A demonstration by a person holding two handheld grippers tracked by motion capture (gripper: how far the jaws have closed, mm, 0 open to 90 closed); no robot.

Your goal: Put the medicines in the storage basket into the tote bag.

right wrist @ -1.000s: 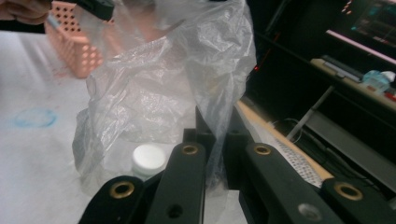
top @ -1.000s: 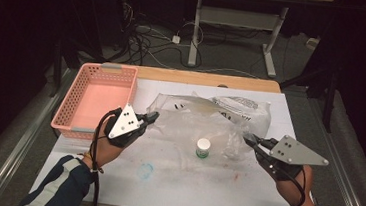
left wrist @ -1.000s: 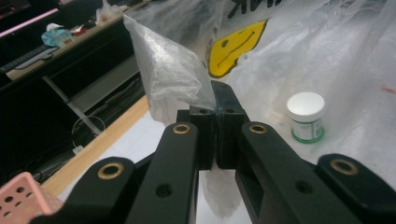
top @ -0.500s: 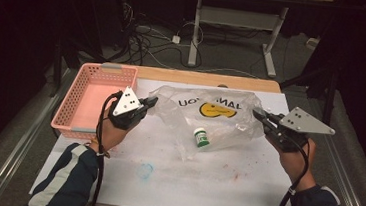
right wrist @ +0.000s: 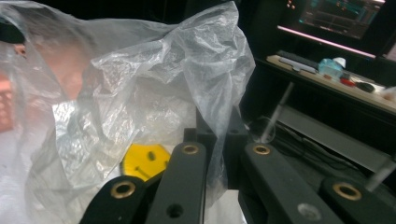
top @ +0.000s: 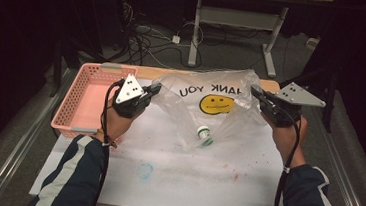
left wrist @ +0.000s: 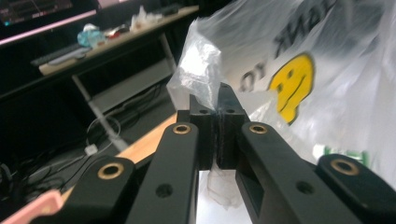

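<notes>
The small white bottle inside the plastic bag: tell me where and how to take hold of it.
Grip the small white bottle across its body, through the film, coming from above on the near side. It lies tilted in the lowest sag of the plastic bag, green cap toward the person; both grippers already hold the bag's top corners, so one must let go first.

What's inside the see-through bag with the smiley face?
A small white bottle with a green cap lies at the bottom of the plastic bag. The crinkled folds near the top blur the view, so anything tiny tucked there would stay hidden.

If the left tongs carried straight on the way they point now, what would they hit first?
Probably the plastic bag itself: the left tongs are shut on its edge and aim into its film toward the right tongs. Depth is uncertain.
</notes>
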